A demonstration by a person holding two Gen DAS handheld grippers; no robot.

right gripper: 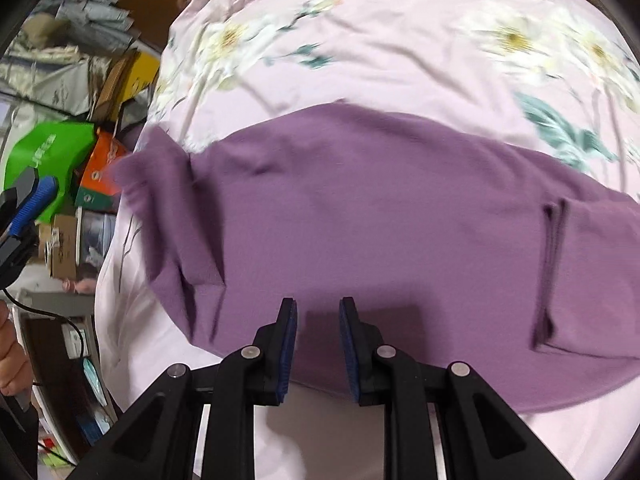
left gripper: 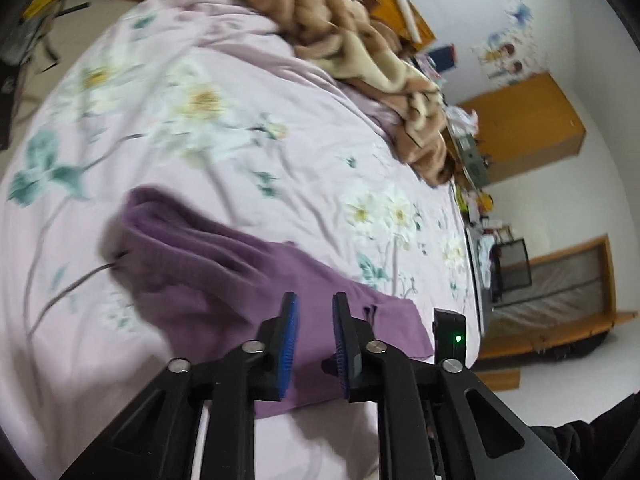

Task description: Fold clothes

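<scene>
Standing by the bed, I see the purple garment (right gripper: 360,220) spread on the lilac flowered sheet (left gripper: 240,100), close to the near edge. The right gripper (right gripper: 318,304) hangs straight over the garment's near hem, its shadow falling on the cloth just ahead of the tips. Its blue pads stand apart with nothing between them, so it is released. The left gripper (left gripper: 315,300) is off towards one end of the garment and tilted; its pads also show a gap and pinch no cloth, the fabric lying beyond and below them. The garment's long axis runs across in front of the right gripper, crossways to its fingers, one end rumpled and bunched towards the left gripper's side, the other stretching out flat with a narrow pleat (right gripper: 554,264) standing up in it. That far end runs out of the right wrist view, and the bunched end is smeared by blur, so I cannot tell sleeve from body. A heap of brown blanket (left gripper: 360,40) sits at the far side of the bed.
</scene>
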